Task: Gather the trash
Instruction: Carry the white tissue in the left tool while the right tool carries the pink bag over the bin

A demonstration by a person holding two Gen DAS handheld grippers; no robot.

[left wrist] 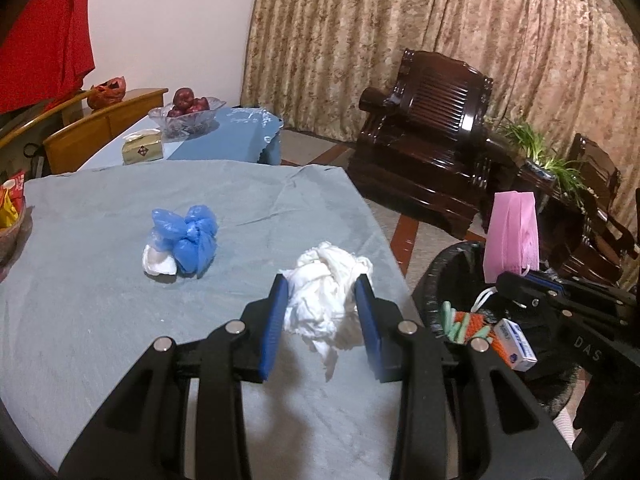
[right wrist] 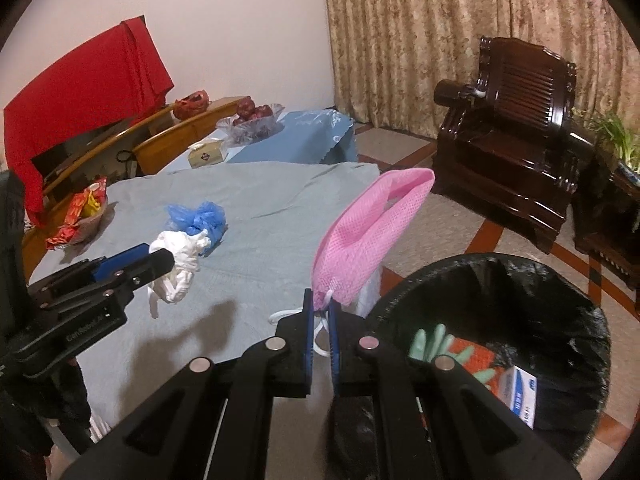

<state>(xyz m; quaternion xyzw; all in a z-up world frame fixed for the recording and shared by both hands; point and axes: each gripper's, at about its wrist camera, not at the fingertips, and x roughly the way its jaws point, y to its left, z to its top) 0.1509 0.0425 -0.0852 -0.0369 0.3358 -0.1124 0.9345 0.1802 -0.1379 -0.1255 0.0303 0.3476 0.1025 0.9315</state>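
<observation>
My left gripper (left wrist: 323, 286) is shut on a crumpled white tissue wad (left wrist: 324, 300) and holds it above the grey tablecloth (left wrist: 120, 340); it also shows in the right wrist view (right wrist: 176, 264). My right gripper (right wrist: 320, 308) is shut on a pink mesh face mask (right wrist: 360, 240) by its white ear loop, holding it upright between the table edge and the black-lined trash bin (right wrist: 560, 280). In the left wrist view the mask (left wrist: 510, 236) stands above the bin (left wrist: 440, 268). A blue plastic bag bundle (left wrist: 188, 240) with a white piece lies on the table.
The bin holds a green glove (right wrist: 430, 344), orange item and a small white box (right wrist: 516, 394). A snack bowl (right wrist: 84, 216) sits at the table's left edge. Beyond are a tissue box (left wrist: 143, 148), fruit bowl (left wrist: 186, 114), dark wooden armchair (left wrist: 432, 140) and curtains.
</observation>
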